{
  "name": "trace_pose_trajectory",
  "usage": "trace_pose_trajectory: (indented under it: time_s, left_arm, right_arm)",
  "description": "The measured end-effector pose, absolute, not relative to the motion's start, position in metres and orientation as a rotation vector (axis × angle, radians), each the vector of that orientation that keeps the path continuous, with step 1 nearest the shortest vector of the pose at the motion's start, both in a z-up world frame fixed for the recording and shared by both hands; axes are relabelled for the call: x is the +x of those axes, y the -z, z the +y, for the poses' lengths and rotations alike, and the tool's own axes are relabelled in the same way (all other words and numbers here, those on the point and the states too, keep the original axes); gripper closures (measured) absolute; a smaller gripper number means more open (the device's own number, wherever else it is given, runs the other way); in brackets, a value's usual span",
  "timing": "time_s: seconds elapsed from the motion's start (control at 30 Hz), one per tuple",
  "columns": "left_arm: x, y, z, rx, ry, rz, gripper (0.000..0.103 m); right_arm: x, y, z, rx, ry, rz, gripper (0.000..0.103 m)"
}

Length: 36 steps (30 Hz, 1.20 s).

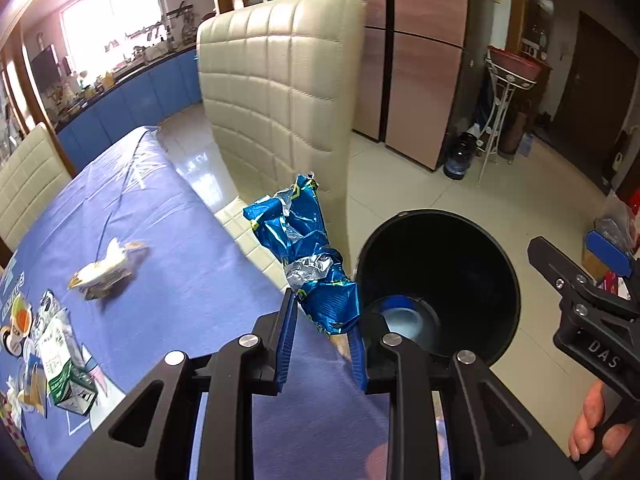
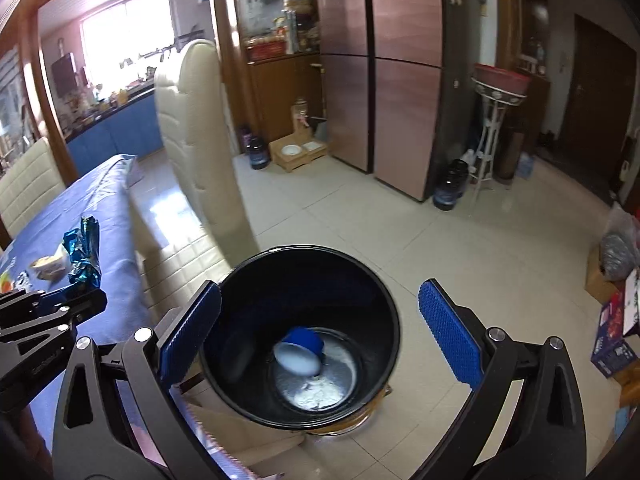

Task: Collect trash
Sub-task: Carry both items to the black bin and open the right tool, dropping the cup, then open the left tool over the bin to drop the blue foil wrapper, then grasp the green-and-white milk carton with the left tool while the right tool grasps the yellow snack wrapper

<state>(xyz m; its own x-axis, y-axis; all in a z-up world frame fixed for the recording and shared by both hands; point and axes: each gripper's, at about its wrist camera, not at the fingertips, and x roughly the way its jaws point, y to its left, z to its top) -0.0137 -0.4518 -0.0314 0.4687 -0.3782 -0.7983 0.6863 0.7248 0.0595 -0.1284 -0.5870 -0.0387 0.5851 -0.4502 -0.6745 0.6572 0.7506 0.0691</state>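
Observation:
A crumpled blue foil wrapper [image 1: 304, 240] sticks up from my left gripper [image 1: 322, 320], whose blue pads are shut on its lower end, at the edge of the blue-clothed table [image 1: 192, 248]. Just right of it, the black trash bin [image 1: 460, 264] stands on the floor with a blue cup [image 1: 400, 316] lying at its bottom. In the right wrist view my right gripper [image 2: 320, 288] is wide open above the bin [image 2: 280, 280], nothing between its pads, and the cup [image 2: 300, 350] lies on its side below. The left gripper [image 2: 86, 292] with the wrapper [image 2: 84, 256] shows at the left. A pale wrapper [image 1: 106, 268] and a green-white carton [image 1: 64, 364] lie on the table.
A cream padded chair [image 1: 280, 92] stands between table and bin, its seat against the bin. Beyond are tall copper-coloured cabinets [image 2: 400, 80], a dark water jug [image 2: 450, 188] and a white stand [image 2: 492, 132] on the tiled floor. Boxes [image 2: 616, 340] sit at the right. A hand [image 1: 592, 420] holds the right gripper.

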Motion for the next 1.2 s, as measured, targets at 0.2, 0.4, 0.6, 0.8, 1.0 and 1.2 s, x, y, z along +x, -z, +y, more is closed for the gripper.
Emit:
trace_pose_trajectory:
  time_s: [0.2,0.4,0.6,0.8,1.0,1.2]
  left_arm:
    - [-0.025,0.036,-0.487,0.425,0.763,0.878,0.078]
    - [-0.032,0.031,-0.510,0.392,0.855,0.872,0.034]
    - [-0.034,0.018,-0.508,0.376,0.830,0.764,0.022]
    - [-0.021,0.019,-0.484,0.350,0.768,0.799,0.022]
    - [0.005,0.019,-0.414,0.280,0.622,0.815,0.022]
    - [0.038,0.026,-0.330,0.202,0.421,0.853,0.022]
  right_arm:
    - [-0.144,0.044,-0.604,0.353,0.710,0.689,0.005]
    - [-0.158,0.044,-0.616,0.368,0.748,0.697,0.005]
    - [-0.165,0.044,-0.623,0.379,0.752,0.702,0.005]
    - [-0.153,0.040,-0.605,0.360,0.686,0.695,0.005]
    - [-0.124,0.038,-0.570,0.330,0.548,0.710,0.005]
    - [-0.086,0.033,-0.507,0.248,0.407,0.724,0.005]
